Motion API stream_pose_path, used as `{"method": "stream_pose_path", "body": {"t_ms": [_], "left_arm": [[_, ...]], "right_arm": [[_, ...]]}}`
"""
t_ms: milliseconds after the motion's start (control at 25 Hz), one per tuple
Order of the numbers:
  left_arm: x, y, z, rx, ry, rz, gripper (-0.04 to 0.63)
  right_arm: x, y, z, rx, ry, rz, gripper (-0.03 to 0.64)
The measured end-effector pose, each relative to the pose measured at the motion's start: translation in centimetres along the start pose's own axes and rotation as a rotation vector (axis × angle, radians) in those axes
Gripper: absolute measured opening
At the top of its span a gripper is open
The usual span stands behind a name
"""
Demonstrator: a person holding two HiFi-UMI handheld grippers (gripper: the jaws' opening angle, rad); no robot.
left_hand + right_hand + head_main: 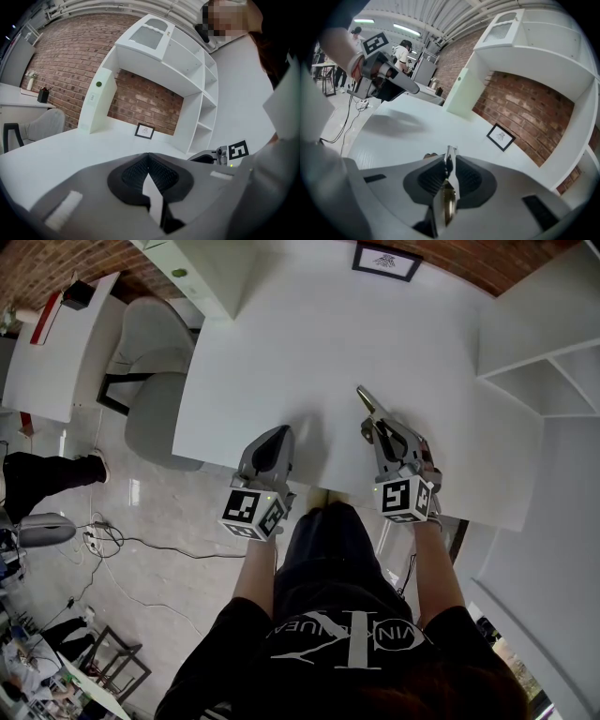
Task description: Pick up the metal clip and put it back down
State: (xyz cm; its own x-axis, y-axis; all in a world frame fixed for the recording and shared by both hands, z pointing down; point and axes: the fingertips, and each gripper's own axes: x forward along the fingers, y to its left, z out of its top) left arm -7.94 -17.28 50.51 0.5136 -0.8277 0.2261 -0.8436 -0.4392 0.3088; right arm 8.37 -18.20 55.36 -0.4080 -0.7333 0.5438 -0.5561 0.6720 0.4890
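The metal clip [367, 400] is a slim shiny piece that sticks out forward from my right gripper [376, 425], whose jaws are shut on it over the white table [309, 343]. In the right gripper view the clip [449, 185] stands edge-on between the dark pads [469, 178]. Whether its far end touches the tabletop I cannot tell. My left gripper [278, 434] hovers over the table's near edge, left of the right one, shut with nothing in it; its jaws meet at the tip [148, 155].
A small framed picture [386, 261] leans at the table's back by the brick wall. White shelving [544, 352] stands on the right, a white box with a green dot [96, 101] at the back left. A grey chair [155, 381] sits off the left edge.
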Motion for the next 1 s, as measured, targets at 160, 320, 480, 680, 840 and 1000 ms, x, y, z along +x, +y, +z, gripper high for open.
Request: {"method": "stream_pose_path", "body": {"t_ms": [160, 320, 480, 680, 840, 1000], "left_arm": [[-0.1, 0.1, 0.0, 0.001, 0.0, 0.0, 0.011], [0.1, -0.1, -0.1, 0.002, 0.003, -0.004, 0.011], [0.3, -0.2, -0.1, 0.006, 0.006, -0.006, 0.011], [0.2, 0.0, 0.2, 0.004, 0.003, -0.002, 0.011], [0.0, 0.1, 0.1, 0.001, 0.005, 0.004, 0.011], [0.0, 0.0, 0.0, 0.001, 0.006, 0.002, 0.011]], "right_arm": [[-0.1, -0.2, 0.0, 0.027, -0.003, 0.015, 0.015], [0.0, -0.1, -0.1, -0.031, 0.006, 0.037, 0.015], [0.3, 0.6, -0.5, -0.131, 0.044, 0.051, 0.017], [0.4, 1.3, -0.9, -0.084, 0.064, 0.089, 0.095], [0.4, 1.1, -0.9, -0.073, 0.06, 0.084, 0.095], [0.2, 1.3, -0.7, -0.072, 0.051, 0.09, 0.095]]}}
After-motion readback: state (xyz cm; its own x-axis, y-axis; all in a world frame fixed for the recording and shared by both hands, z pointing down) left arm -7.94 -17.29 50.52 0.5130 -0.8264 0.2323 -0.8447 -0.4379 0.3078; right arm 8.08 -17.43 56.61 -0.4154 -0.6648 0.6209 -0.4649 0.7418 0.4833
